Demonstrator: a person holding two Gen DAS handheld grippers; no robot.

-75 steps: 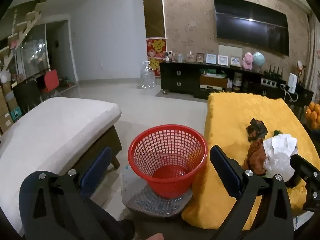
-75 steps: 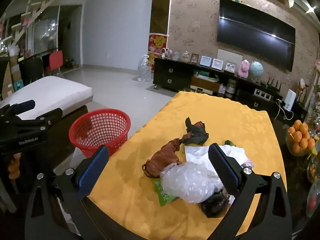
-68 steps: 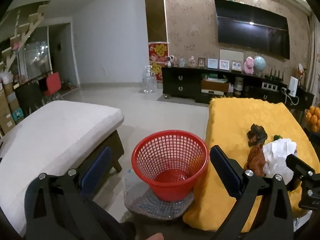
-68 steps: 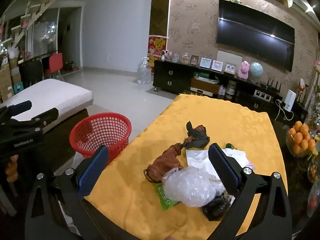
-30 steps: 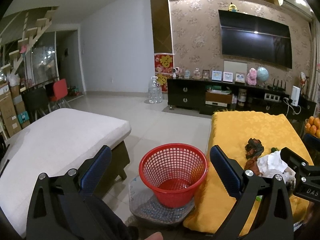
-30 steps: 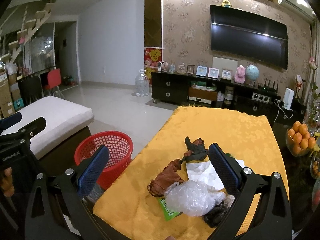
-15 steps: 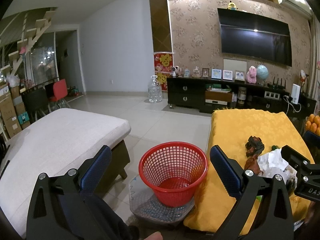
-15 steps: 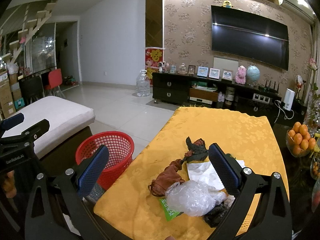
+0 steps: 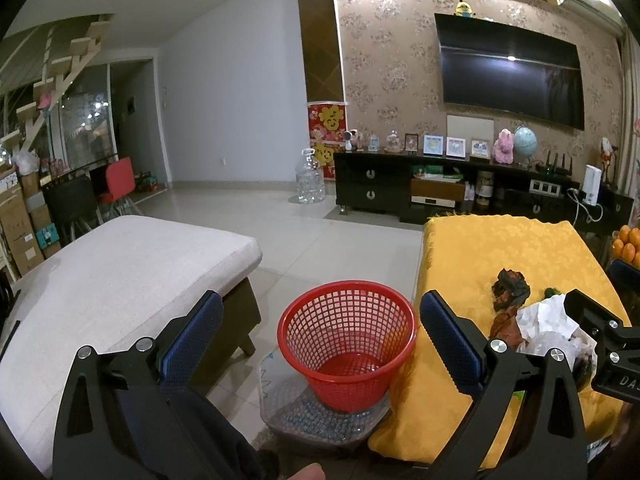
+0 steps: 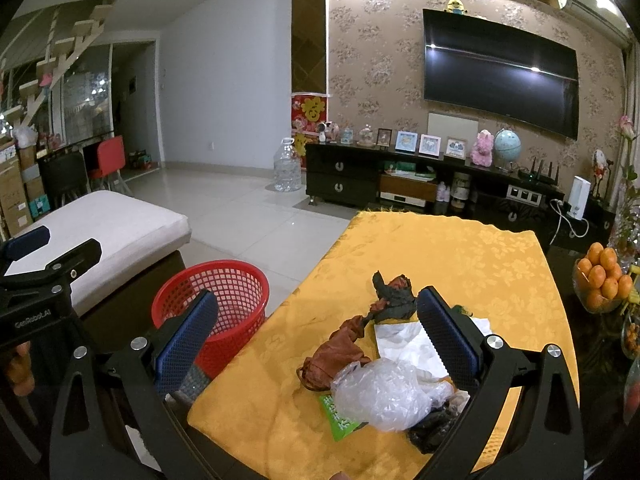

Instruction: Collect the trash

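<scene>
A pile of trash lies on the yellow-clothed table (image 10: 460, 256): a clear crumpled plastic bag (image 10: 384, 394), a brown wrapper (image 10: 332, 354), a dark crumpled wrapper (image 10: 394, 294), white paper (image 10: 404, 340), a green packet (image 10: 340, 416) and a black scrap (image 10: 434, 428). My right gripper (image 10: 316, 336) is open above the pile, holding nothing. An empty red mesh basket (image 9: 347, 338) stands on the floor left of the table. My left gripper (image 9: 318, 332) is open, held above and in front of the basket. In the left wrist view the pile (image 9: 540, 320) shows partly behind the right gripper's body.
A cushioned white bench (image 9: 120, 264) stands left of the basket. The basket sits on a clear lidded box (image 9: 316, 412). A bowl of oranges (image 10: 602, 276) is at the table's right. A dark TV cabinet (image 10: 440, 188) and a water jug (image 10: 287, 168) are far back across tiled floor.
Both grippers have pulled back and risen a little, so the basket and the trash pile look smaller and lower. Both stay open; nothing was picked up.
</scene>
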